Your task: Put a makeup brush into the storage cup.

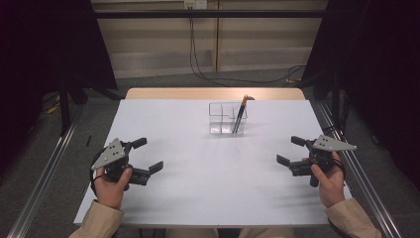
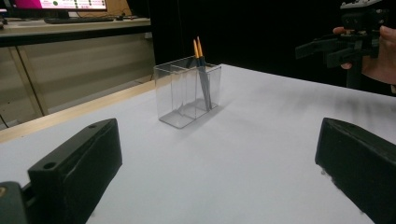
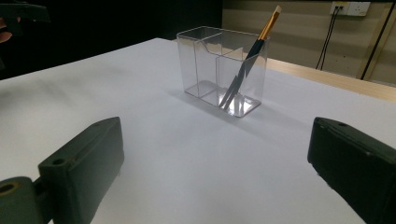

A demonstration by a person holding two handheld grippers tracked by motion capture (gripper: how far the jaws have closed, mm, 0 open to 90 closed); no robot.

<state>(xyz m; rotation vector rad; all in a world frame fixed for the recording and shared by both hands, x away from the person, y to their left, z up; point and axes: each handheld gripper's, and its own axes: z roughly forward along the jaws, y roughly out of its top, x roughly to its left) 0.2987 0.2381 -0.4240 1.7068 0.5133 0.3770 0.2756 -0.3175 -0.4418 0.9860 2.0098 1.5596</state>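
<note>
Both the left gripper and the right gripper gape wide and empty near the desk's side edges, while the clear organiser holding brushes stands toward its far edge

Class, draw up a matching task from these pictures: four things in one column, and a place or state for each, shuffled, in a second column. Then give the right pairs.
Things:
1. clear holder
2. brushes
3. left gripper
4. right gripper

Places or states:
A. leaning in the holder's right-hand compartment, as the high view shows it
B. open, held at the table's left side
C. standing on the table's far half, near the middle
D. open, held at the table's right side

Pairs: 1-C, 2-A, 3-B, 4-D
</note>
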